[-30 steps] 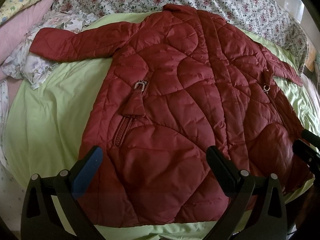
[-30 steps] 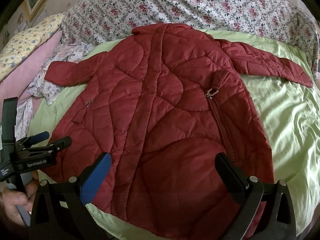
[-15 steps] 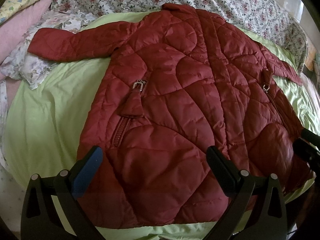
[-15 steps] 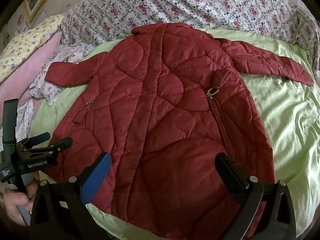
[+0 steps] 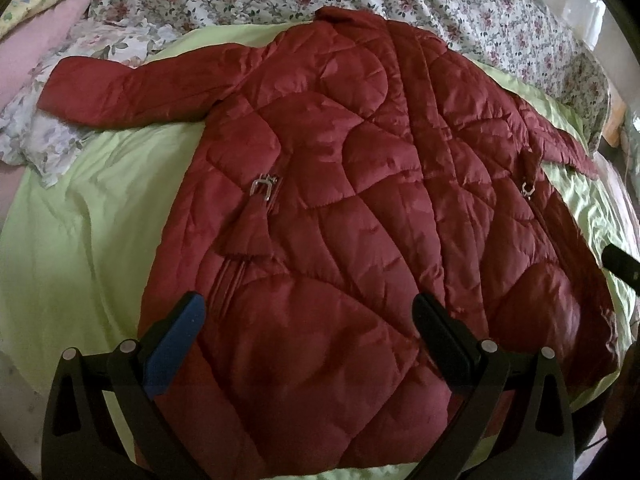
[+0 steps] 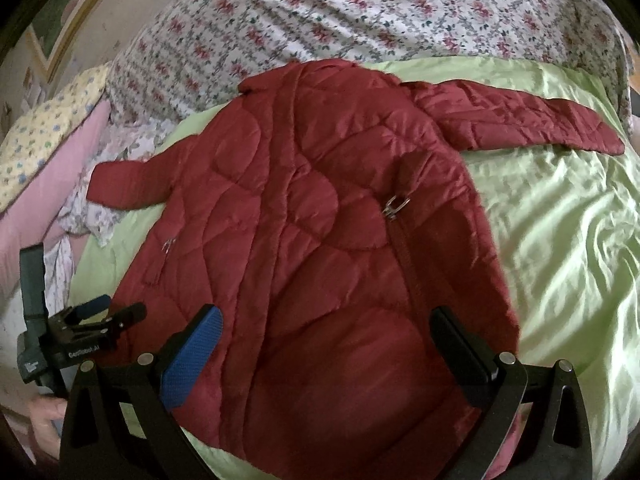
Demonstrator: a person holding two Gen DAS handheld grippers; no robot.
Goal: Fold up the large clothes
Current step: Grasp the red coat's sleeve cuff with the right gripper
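The right gripper (image 6: 324,344) has swung rightward; both grippers (left gripper (image 5: 308,320)) gape over one coat (image 5: 360,208).

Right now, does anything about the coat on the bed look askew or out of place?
Mostly no: the red quilted coat lies flat on the green sheet, sleeves spread. One oddity: its left sleeve runs off the sheet onto crumpled floral bedding.

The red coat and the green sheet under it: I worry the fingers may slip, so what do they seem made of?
Red coat: likely padded synthetic shell, nylon or polyester, judging by the puffy stitched quilting and soft sheen. Green sheet: smooth, satin-like fabric, glossy highlights along its wrinkles; fibre cannot be told.
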